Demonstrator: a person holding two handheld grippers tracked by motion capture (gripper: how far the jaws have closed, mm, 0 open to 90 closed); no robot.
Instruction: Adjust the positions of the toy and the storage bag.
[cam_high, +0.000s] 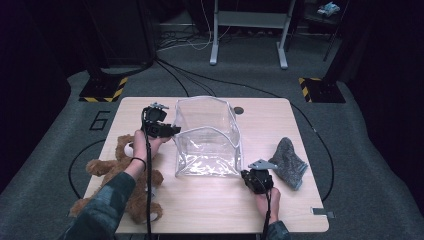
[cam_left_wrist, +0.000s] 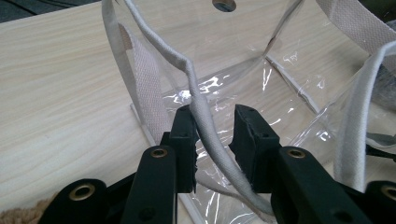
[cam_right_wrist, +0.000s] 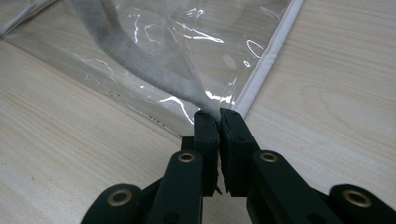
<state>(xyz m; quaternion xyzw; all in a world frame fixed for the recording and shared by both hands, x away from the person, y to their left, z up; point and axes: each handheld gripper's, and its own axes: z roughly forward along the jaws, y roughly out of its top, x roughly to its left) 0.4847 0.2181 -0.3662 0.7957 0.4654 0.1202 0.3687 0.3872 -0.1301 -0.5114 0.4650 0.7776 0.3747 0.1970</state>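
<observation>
Clear bag held open in the middle of the worktop

The clear bag (cam_high: 207, 137) holds nothing. Right gripper (cam_right_wrist: 218, 116) has its fingers pinched on the bag's rim (cam_right_wrist: 154, 70) toward the near edge; left gripper (cam_left_wrist: 212, 123) has its fingers parted around the rim, not pressing. The teddy bear (cam_high: 112, 167) at the left edge is partly hidden by the arm.

Right claw (cam_right_wrist: 218, 116) pinching clear bag's (cam_right_wrist: 187, 51) trim.

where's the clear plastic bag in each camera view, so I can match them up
High view: the clear plastic bag stands open at the table's middle, between the two grippers.
Left gripper view: it rises ahead of the jaws, and its rim cord runs between them.
Right gripper view: it lies across the top, its rim pinched by the right gripper.
Shared landmark: the pale wooden table.
</observation>
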